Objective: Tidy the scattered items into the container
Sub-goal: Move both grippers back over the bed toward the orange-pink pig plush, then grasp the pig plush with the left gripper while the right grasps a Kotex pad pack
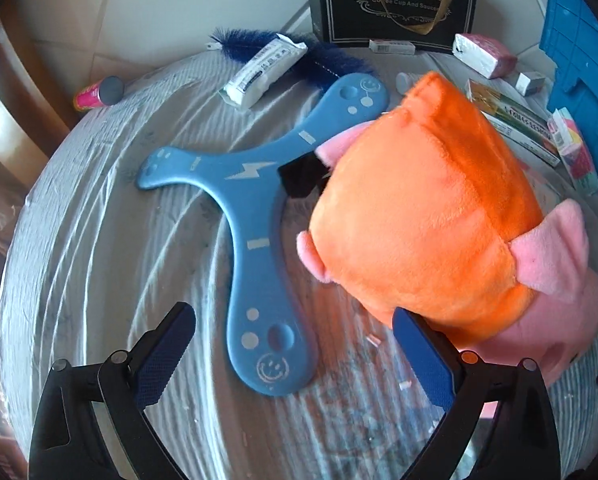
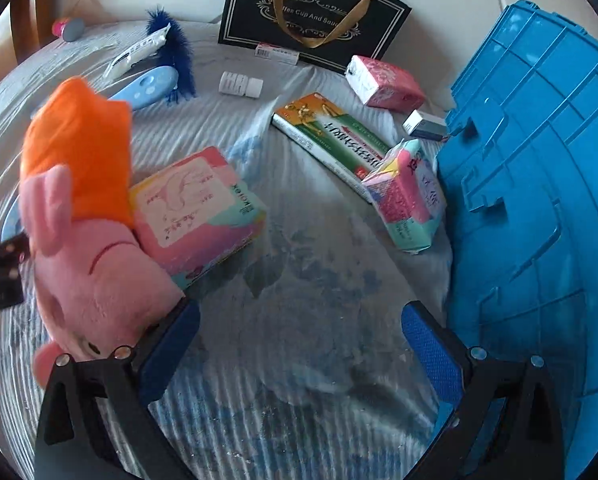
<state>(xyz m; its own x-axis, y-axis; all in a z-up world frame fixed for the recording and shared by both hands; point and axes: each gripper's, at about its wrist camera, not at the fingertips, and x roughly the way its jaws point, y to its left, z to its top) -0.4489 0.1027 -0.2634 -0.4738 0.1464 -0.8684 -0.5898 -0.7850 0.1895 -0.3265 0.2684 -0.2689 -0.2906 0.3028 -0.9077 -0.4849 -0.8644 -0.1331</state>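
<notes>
A plush pig in an orange dress lies on the cloth-covered table, its side against the right finger of my left gripper. That gripper is open, and the lower arm of a blue three-armed boomerang lies between its fingers. In the right wrist view the pig is at the left, touching the left finger of my open right gripper, which has only bare cloth between its fingers. A pink pad pack leans on the pig. The blue plastic crate stands at the right.
Scattered around are a second pastel pack against the crate, a long green-and-white box, a pink tissue pack, a white bottle, a small box, a white tube on a blue brush, and a pink can. A black gift bag stands at the back.
</notes>
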